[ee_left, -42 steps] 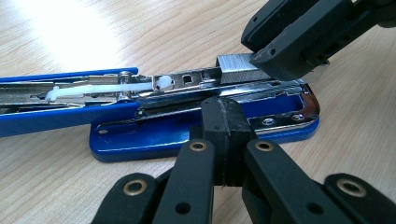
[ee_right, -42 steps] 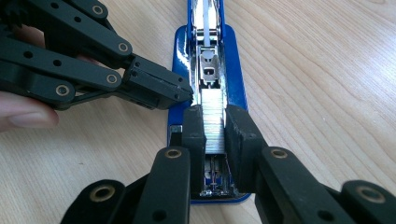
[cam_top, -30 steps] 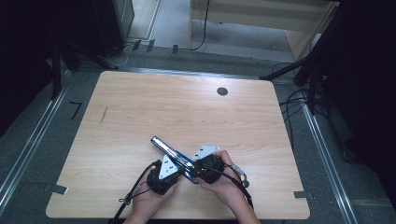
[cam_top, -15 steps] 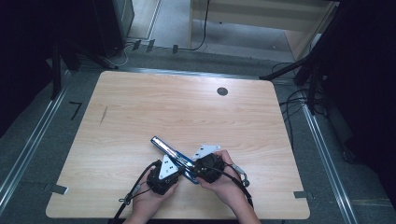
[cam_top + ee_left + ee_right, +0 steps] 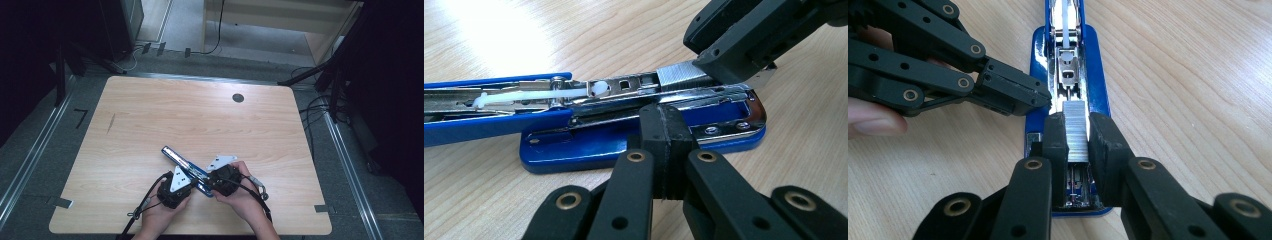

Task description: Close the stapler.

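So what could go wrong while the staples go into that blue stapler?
1. The strip of staples is pinched between the right gripper jaws over the open stapler; if tilted, it might miss the metal channel or snap apart.
2. The left gripper, jaws shut, only presses against the stapler's side, so the stapler could slide on the smooth table.
3. The two grippers sit very close together and might bump, knocking the strip loose.

You get no readable text, label, brand or number anywhere: stapler (image 5: 639,145) bare, table (image 5: 150,115) plain wood, nothing legible.
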Demonstrator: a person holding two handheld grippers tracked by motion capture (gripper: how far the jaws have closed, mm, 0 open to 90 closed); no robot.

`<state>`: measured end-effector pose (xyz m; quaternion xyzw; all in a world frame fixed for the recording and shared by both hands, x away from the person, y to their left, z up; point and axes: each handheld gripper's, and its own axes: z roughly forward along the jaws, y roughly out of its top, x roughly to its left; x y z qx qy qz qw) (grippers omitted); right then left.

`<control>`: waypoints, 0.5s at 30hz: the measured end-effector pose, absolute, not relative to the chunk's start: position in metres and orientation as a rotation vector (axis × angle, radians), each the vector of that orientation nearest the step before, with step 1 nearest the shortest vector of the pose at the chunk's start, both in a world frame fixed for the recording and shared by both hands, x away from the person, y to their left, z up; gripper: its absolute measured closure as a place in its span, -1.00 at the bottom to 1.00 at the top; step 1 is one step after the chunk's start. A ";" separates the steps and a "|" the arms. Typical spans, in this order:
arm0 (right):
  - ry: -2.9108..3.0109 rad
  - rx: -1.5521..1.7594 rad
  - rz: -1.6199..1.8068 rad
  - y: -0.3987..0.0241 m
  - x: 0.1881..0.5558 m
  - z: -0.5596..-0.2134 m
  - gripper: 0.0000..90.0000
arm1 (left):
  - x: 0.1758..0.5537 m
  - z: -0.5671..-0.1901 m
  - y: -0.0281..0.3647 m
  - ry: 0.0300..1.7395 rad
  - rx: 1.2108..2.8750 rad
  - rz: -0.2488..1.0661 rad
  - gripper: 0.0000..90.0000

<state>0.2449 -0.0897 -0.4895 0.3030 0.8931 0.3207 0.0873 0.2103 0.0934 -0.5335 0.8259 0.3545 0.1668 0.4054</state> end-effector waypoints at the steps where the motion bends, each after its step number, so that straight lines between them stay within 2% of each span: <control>1: 2.661 0.908 0.958 -0.090 0.245 -0.489 0.78 | 0.210 -0.534 0.093 0.895 2.084 0.421 1.00; 15: 2.662 0.929 0.983 -0.092 0.244 -0.484 0.78 | 0.210 -0.534 0.093 0.893 2.085 0.421 1.00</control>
